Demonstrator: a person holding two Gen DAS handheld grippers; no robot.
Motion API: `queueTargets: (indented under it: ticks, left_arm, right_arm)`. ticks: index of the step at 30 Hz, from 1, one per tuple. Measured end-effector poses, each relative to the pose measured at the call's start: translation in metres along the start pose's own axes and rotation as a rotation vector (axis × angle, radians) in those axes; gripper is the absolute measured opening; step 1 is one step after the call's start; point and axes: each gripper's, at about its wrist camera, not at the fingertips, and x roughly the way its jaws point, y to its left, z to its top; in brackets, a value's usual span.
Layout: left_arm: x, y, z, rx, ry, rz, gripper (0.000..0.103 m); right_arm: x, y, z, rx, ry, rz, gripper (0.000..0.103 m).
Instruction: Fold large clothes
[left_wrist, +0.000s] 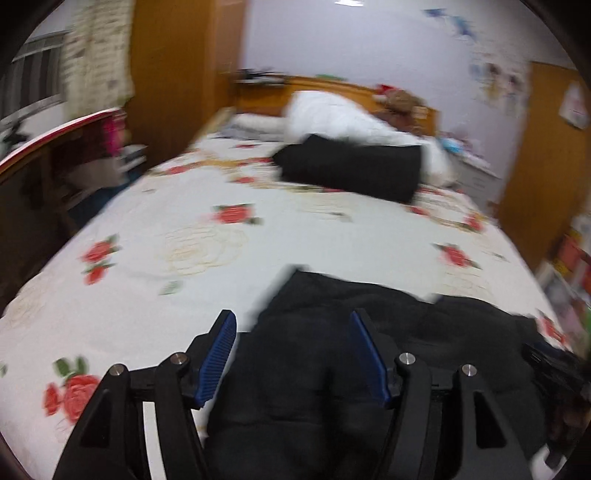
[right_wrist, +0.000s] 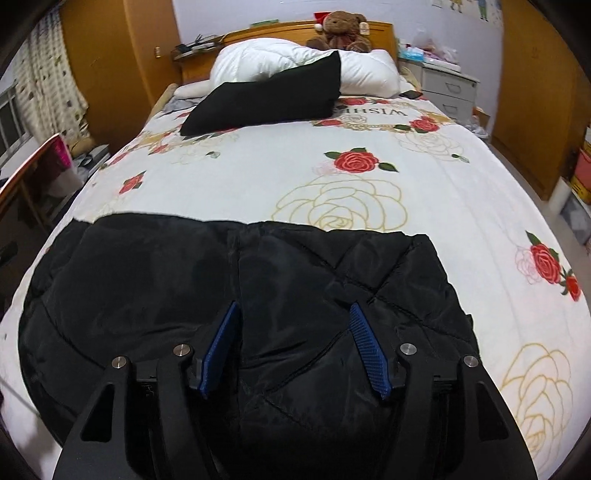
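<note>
At the near end of the bed (right_wrist: 424, 192), a black padded jacket (right_wrist: 229, 280) lies spread over the rose-printed cover, already doubled into a rough block with quilted lining showing on its right side. Both the left gripper (left_wrist: 291, 328) and the right gripper (right_wrist: 293, 321) hover above it, jaws parted with nothing pinched between the blue pads; the cloth seen between the fingers lies below them, not gripped. The left wrist view is blurred.

The jacket looks bulky and soft, with a slick shell, so it will probably spring back and slide rather than hold a crease. The best hold seems to be at its edges or corners, such as the far right corner in the right wrist view, pinching through all layers at once and not just the smooth top skin. Farther up the bed a folded black garment (right_wrist: 266, 99) rests against the white duvet (right_wrist: 258, 59), well apart from the jacket.
</note>
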Motion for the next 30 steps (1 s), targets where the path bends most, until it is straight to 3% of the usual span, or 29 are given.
queueTargets:
  ticks: [4, 7, 10, 14, 21, 25, 28, 30]
  left_arm:
    - [0.001, -0.061, -0.007, 0.139, 0.022, -0.199, 0.067]
    - [0.027, -0.104, -0.012, 0.245, 0.084, -0.270, 0.067]
    - [0.074, -0.125, -0.016, 0.318, 0.160, -0.197, 0.068]
    - [0.117, -0.107, -0.017, 0.259, 0.200, -0.118, 0.069]
    - [0.141, -0.093, -0.032, 0.196, 0.214, -0.114, 0.069]
    - [0.133, -0.095, -0.022, 0.219, 0.251, -0.088, 0.069]
    - [0.107, -0.077, -0.013, 0.216, 0.202, -0.074, 0.067]
    - [0.092, -0.059, -0.009, 0.225, 0.167, -0.046, 0.067]
  right_arm:
    - [-0.043, 0.011, -0.006, 0.011, -0.104, 0.037, 0.062]
    - [-0.048, 0.014, -0.010, 0.000, -0.121, 0.038, 0.062]
    - [-0.017, 0.007, -0.004, 0.008, -0.055, -0.006, 0.062]
    - [0.030, -0.008, 0.001, 0.019, 0.015, -0.001, 0.062]
    - [0.067, -0.009, 0.003, 0.022, 0.059, -0.015, 0.063]
    - [0.056, -0.008, 0.010, 0.025, 0.085, -0.036, 0.063]
    - [0.019, -0.012, 0.008, 0.046, 0.022, -0.013, 0.062]
    - [-0.006, -0.018, 0.002, 0.060, -0.022, -0.003, 0.055]
